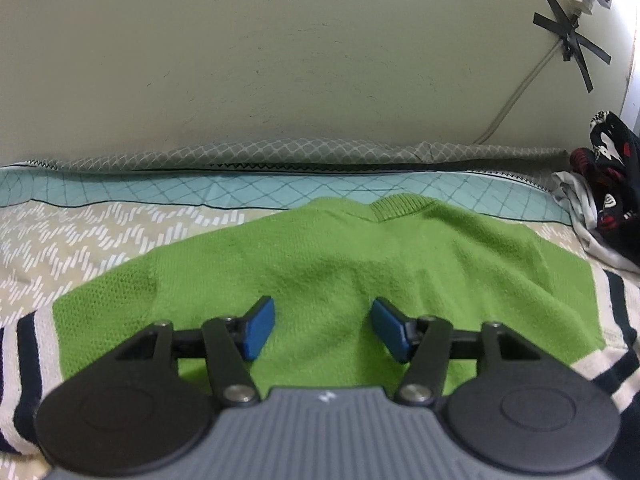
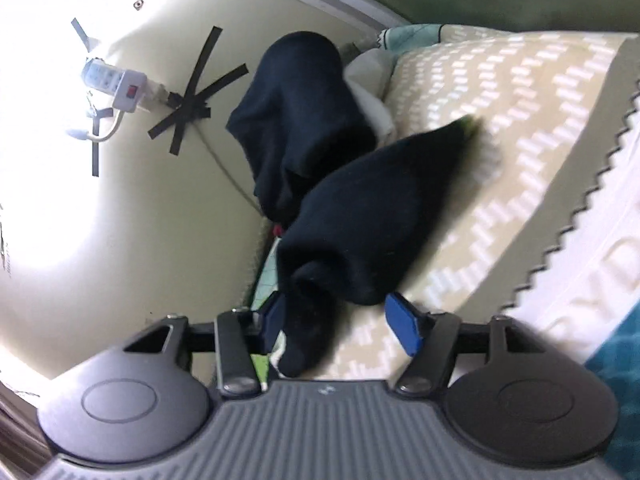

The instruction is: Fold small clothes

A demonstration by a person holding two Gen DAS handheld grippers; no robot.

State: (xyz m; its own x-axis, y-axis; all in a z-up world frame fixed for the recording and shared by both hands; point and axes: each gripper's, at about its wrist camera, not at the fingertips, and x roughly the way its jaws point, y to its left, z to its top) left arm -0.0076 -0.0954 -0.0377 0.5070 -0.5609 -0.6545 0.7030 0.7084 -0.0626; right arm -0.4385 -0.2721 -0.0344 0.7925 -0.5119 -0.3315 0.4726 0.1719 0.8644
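Left wrist view: the green sweater (image 1: 320, 280) lies spread flat on the bed (image 1: 100, 232), collar toward the wall (image 1: 280, 80), sleeves out to either side with striped white and navy cuffs showing near the gripper body. The knit looks soft and fairly thick, mostly smooth with a shallow crease across the chest. The left gripper (image 1: 322, 328) hovers over the sweater's lower body, jaws released and spread wide, nothing between the blue pads (image 1: 260, 326). Beyond the sweater's right sleeve sits a heap of other clothes (image 1: 608, 184) against the wall.

To fold well from here, I judge the jaws should come down on one layer-pair at the hem or a sleeve edge, pinch cleanly, and carry it across the sweater's middle without dragging the rest.

Right wrist view: the camera is rolled and blurred. A dark garment (image 2: 360, 220) hangs or lies in front of the right gripper (image 2: 340, 324), stretching away from it over the bed toward the wall, with a sliver of green at its far tip. The jaws stand apart, with dark cloth lying between them against the left pad, but they are not clenched on it. A taped power strip (image 2: 116, 84) is fixed on the wall beyond the dark garment
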